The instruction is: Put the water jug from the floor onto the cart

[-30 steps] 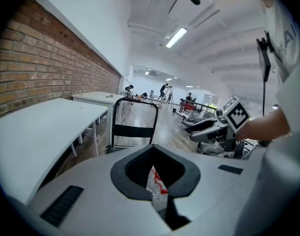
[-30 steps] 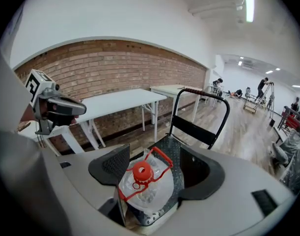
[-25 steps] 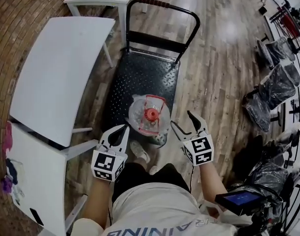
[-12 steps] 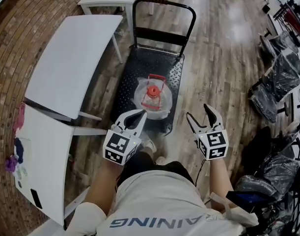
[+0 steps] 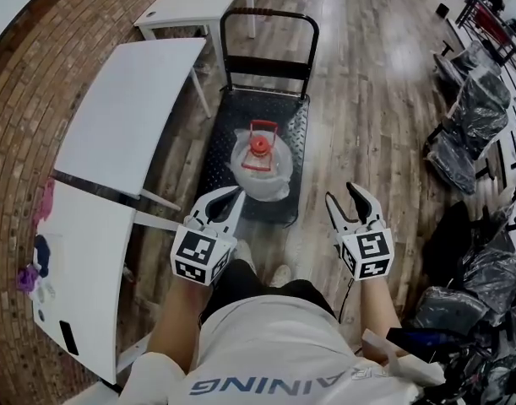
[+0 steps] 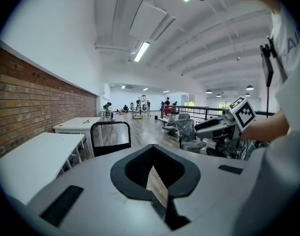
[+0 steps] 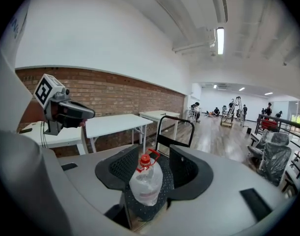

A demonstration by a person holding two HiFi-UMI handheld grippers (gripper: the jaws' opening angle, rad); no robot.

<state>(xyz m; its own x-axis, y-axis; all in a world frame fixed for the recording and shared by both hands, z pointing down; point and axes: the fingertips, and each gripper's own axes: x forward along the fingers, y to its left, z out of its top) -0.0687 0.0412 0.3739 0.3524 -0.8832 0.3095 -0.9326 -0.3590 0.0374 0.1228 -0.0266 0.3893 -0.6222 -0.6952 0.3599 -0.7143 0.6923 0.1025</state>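
Water jug (image 5: 260, 167) upright on cart (image 5: 241, 112) deck, inside its edges

Bright, even indoor light. In the left gripper view a ceiling strip light (image 6: 143, 51) sits high above the jaws. In the right gripper view a ceiling tube (image 7: 220, 40) above the jaws is blown out white. Far beyond the left jaws, the windows (image 6: 191, 101) glare.

Both gripper views have heavy fisheye: black vignette in the corners, and the brick wall (image 6: 37, 107) bows. The grey shell right around the jaws is soft and out of focus. The water jug (image 7: 146, 183) beyond them is sharp (pale highlights on the plastic).

In the head view the wood floor (image 5: 372, 74) ahead of the jaws carries a broad sheen. The white table (image 5: 127, 116) left of them is near clipping. Shadows are soft and the edges bend.
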